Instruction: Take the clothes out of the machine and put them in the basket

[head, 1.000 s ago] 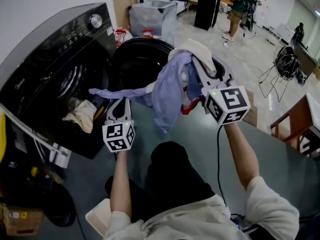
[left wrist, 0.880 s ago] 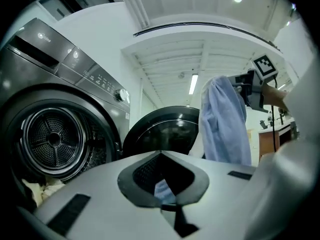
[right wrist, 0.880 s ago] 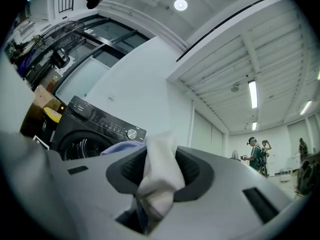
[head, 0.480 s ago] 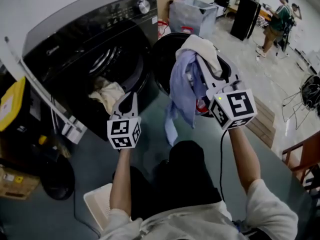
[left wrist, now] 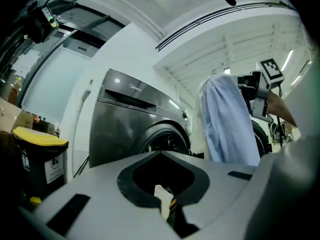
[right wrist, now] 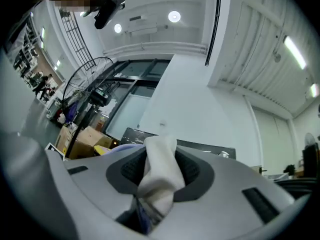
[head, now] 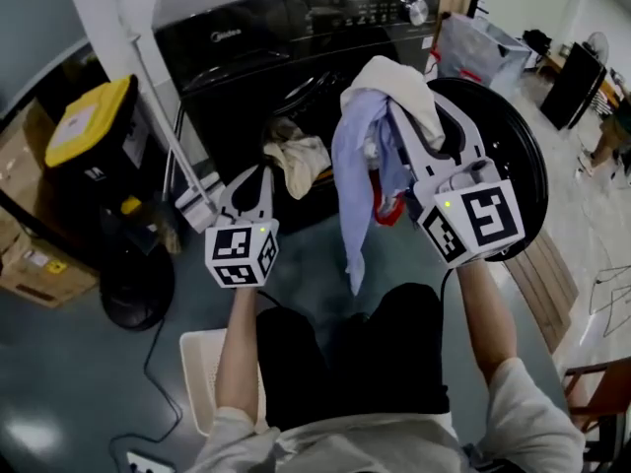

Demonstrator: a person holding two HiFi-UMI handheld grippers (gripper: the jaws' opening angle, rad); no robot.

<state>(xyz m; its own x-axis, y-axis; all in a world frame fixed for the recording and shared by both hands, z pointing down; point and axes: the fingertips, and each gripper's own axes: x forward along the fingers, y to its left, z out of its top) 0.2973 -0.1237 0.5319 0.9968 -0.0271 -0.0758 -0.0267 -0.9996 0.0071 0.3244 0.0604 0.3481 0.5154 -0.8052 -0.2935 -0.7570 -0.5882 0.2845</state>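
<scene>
My right gripper [head: 419,106] is shut on a bundle of clothes and holds it up in front of the black washing machine [head: 296,37]. The bundle is a pale blue shirt [head: 353,166] hanging down, a white cloth [head: 394,82] on top and a bit of red fabric [head: 390,211]. The white cloth [right wrist: 160,169] fills the jaws in the right gripper view. My left gripper [head: 257,170] is lower left of the bundle, shut, apart from the clothes. A cream garment [head: 301,156] hangs out of the drum opening. The white basket [head: 202,387] lies on the floor by my left side.
The machine's round door [head: 518,151] stands open to the right, behind my right gripper. A yellow-lidded black bin [head: 94,126] and cardboard boxes [head: 30,259] stand to the left. A cable runs to a power strip [head: 148,459] near the basket.
Both grippers have swung left, from over the open door to the machine's front. The blue sleeve that stretched toward the left gripper now hangs straight down from the right gripper.
</scene>
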